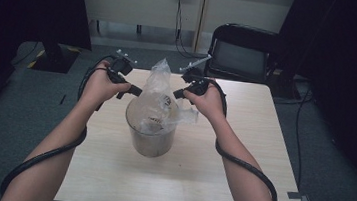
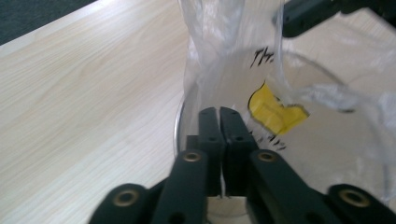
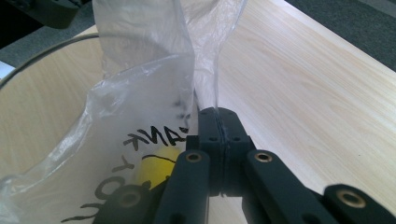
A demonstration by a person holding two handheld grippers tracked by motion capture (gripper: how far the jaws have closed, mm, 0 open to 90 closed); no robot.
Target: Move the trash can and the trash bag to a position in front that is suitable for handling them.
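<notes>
Your left gripper [image 1: 136, 90] is pinching the left edge of the clear plastic bag [image 1: 160, 86], jaws closed on the film. The bag is sitting in a round bin [image 1: 151, 137] mid-table [image 1: 241, 152], on pale wood above grey carpet [image 1: 24, 109]. Your right gripper [image 1: 178, 94] is clamping the bag's right edge; a black chair [image 1: 242, 52] is standing behind.

1. the black print on the plastic bag [image 2: 243, 60] is cut short by folds in the left gripper view, so it can't be read in full.
2. in the right gripper view the yellow mark [image 3: 156, 168] sits partly behind the jaws.
3. the bin [image 1: 151, 140] shows a dark inside from the high view, contents too murky to tell.
4. the chair [image 1: 242, 52] fades into shadow.
</notes>
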